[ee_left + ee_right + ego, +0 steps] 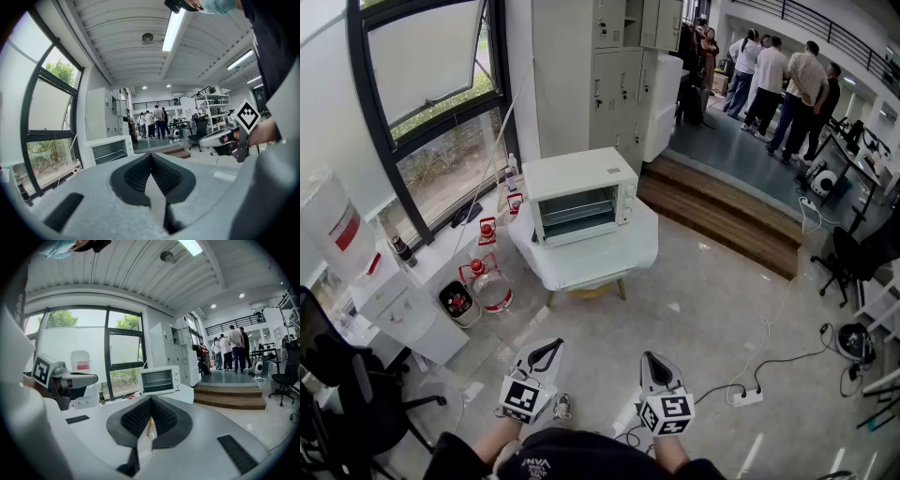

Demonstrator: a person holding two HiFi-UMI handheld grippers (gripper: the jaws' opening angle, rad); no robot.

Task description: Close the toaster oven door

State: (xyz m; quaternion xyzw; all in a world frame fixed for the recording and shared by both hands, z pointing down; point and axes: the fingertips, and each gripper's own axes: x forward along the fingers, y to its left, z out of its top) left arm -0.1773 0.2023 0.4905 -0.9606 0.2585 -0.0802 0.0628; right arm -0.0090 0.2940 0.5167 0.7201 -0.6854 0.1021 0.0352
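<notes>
Centrally in the upper half of the head view, a white toaster oven (579,195) is seen standing on a low white table (591,258). Wire racks are visible across its front, and knobs are set down its right side. At the bottom of the frame, the left gripper (549,348) and right gripper (649,357) are held fully closed and empty, well apart from the oven.
</notes>
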